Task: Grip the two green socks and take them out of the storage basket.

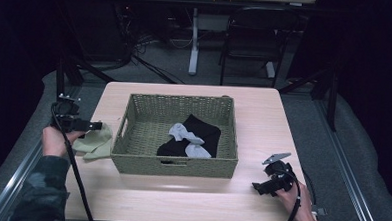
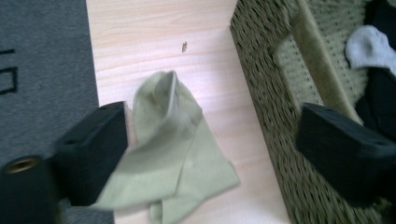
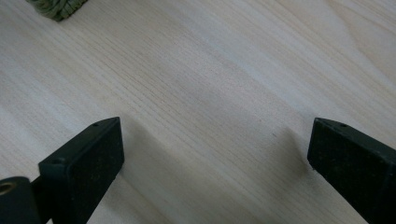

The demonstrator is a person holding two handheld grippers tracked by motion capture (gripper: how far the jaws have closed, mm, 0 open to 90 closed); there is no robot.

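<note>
Pale green and limp, the sock lies on the wooden table just left of the woven basket, between its outer wall and the table's left edge. In the left gripper view its long axis runs slantwise, from a narrow bunched end pointing up and away from the camera to a broader folded end near the bottom of the frame. The cloth is thin and creased, doubled over on itself, with a darker fold line down the middle and a loose flap at the lower end.

The left gripper hangs over the sock with its jaws spread wide; one jaw sits at the sock's left edge, overlapping the cloth, the other is over by the basket wall, and nothing is clamped. The right gripper rests low at the table's right front, jaws wide apart over bare wood, holding nothing. Inside the basket lie a black garment and a grey sock
</note>
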